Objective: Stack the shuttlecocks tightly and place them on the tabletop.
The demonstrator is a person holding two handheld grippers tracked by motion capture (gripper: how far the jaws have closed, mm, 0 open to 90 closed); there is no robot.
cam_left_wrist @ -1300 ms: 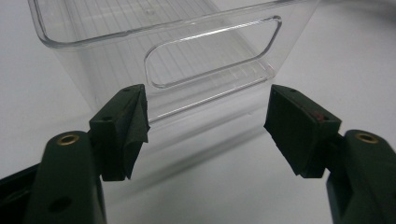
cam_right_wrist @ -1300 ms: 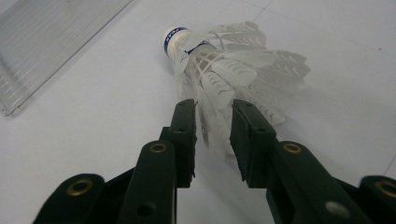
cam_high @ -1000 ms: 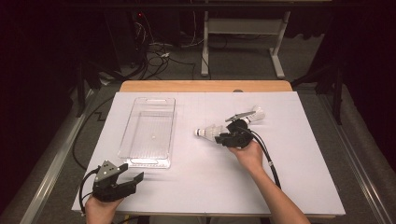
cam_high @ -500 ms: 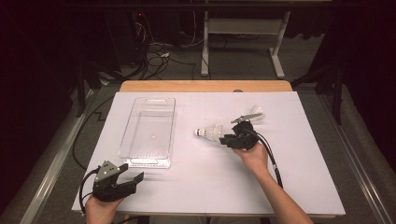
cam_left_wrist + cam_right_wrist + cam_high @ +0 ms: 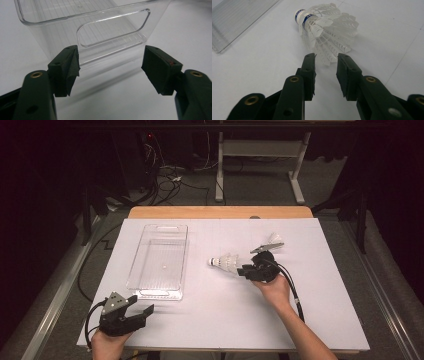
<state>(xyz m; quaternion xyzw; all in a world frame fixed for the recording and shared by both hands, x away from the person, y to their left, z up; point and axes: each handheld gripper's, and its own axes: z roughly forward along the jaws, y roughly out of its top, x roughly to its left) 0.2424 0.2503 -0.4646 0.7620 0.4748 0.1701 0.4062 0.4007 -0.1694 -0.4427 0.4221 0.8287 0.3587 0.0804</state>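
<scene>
While the right gripper (image 5: 243, 270) is lying low over the white desk (image 5: 320, 320), a little right of the desk's middle, its jaws are standing narrowly apart with nothing pressed between them. A white shuttlecock (image 5: 225, 262) is lying on its side on the desk just ahead of that gripper, its cork pointing toward the left edge and its skirt toward the jaws. Seen in the right gripper view, the rim of the skirt (image 5: 329, 57) is sitting right at the gap between the two fingertips, and whether it is touching them I cannot tell. A clear plastic tray (image 5: 161, 292) is resting near the left edge, well apart from the shuttlecock. At the near left corner, the left gripper (image 5: 142, 307) is waiting with its jaws spread wide, facing the tray's near end wall (image 5: 112, 30).
</scene>
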